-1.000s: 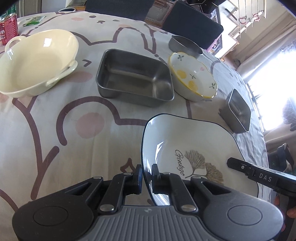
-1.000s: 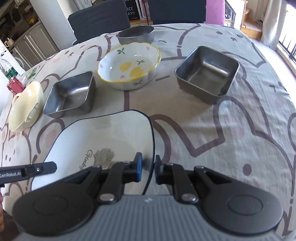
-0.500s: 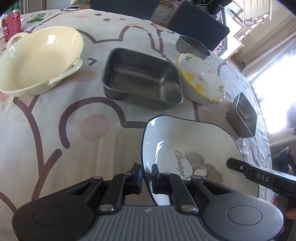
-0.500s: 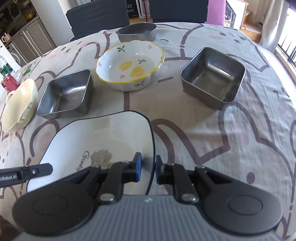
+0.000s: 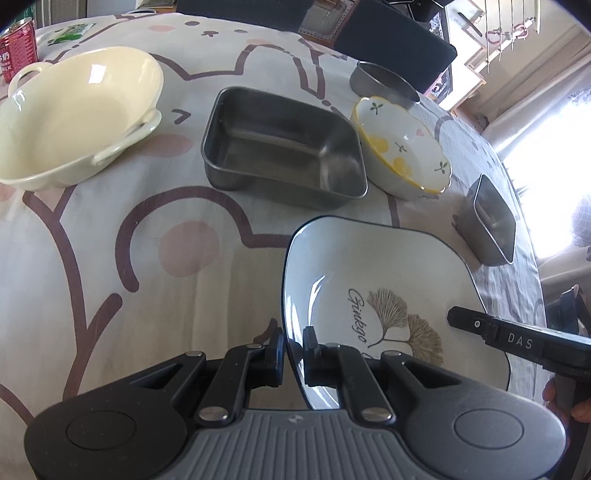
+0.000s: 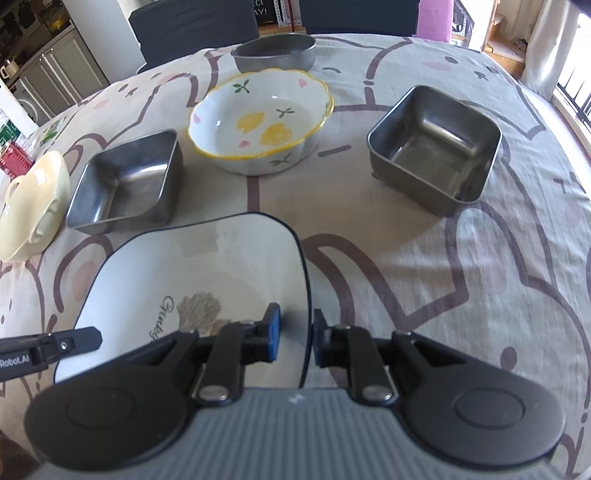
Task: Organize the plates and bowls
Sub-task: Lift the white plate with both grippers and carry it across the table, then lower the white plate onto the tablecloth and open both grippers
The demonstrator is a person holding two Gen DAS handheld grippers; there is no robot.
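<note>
Patterned tablecloth [image 5: 92,258]; white square plate [image 5: 369,266], dark-rimmed, ginkgo motif.

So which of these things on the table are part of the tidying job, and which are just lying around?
Part of the job:
- white plate with leaf print, left gripper shut on its rim, right gripper opening around the opposite rim
- cream handled bowl
- flowered bowl
- two square steel dishes
- oval steel dish

Just lying about:
- red can
- patterned tablecloth
- dark chairs

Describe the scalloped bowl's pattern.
White scalloped bowl, yellow rim, yellow fruit, green sprigs, pink hearts; clearest in right wrist view.
</note>
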